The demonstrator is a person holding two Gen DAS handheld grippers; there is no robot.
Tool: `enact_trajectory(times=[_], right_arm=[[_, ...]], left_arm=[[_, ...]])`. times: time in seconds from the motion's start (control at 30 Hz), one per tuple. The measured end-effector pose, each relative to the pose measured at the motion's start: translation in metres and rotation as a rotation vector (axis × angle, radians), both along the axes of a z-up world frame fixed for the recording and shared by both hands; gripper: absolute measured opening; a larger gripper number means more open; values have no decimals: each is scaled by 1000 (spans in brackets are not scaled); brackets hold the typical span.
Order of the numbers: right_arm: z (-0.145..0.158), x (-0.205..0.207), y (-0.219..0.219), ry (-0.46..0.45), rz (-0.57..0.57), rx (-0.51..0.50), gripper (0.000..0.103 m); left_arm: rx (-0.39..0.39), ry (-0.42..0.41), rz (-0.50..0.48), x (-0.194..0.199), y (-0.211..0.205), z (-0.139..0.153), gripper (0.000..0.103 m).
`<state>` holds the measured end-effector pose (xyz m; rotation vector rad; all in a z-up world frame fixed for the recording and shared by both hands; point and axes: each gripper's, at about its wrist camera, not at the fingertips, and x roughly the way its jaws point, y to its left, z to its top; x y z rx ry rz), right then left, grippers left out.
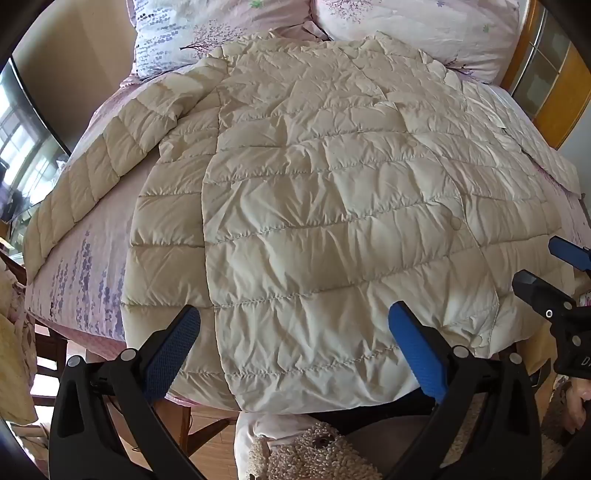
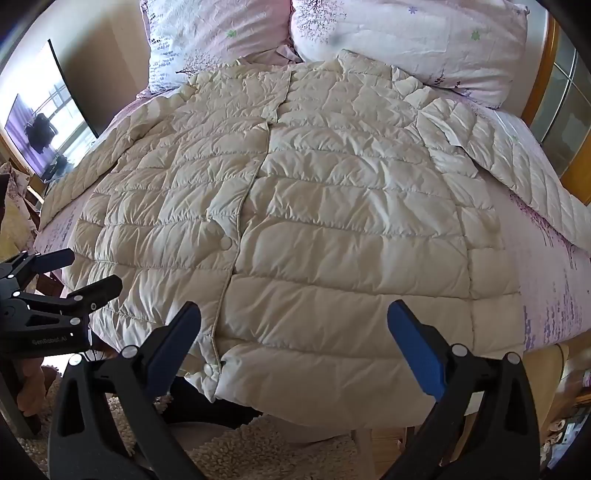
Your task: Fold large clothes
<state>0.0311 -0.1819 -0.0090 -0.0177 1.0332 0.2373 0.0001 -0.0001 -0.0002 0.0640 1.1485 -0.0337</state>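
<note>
left wrist view looks down over a cream quilted jacket (image 1: 325,221) spread flat on a bed sheet (image 1: 74,280) with a pink and purple flower print. its front faces up, the button placket runs down the middle, and the collar end lies near two pillows (image 1: 192,26) at the far side. one sleeve (image 1: 92,177) stretches out to the left across the sheet. the left gripper (image 1: 293,332) hangs above the jacket's near hem, its blue-padded jaws spread wide with nothing between them. the right gripper (image 1: 554,273) shows at the right edge of this view, beside the hem.

right wrist view has the same jacket (image 2: 295,221) with a round snap button (image 2: 225,242) on the placket and the other sleeve (image 2: 517,173) lying out to the right. the right gripper (image 2: 293,332) hovers over the hem with its jaws wide apart and empty. the left gripper (image 2: 70,273) sits at the left edge, jaws apart, near the hem corner.
</note>
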Motion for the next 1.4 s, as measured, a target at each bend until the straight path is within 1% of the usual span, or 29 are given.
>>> enact_trajectory(times=[0.23,1.4], right_arm=[[1,0,-1,2,-2,2,101],[-2,2,-5,9,-4,20,101]], left_arm=[[-2,-2,4,-1,0,3,102],[-2,4,0,2,-3,-3,102]])
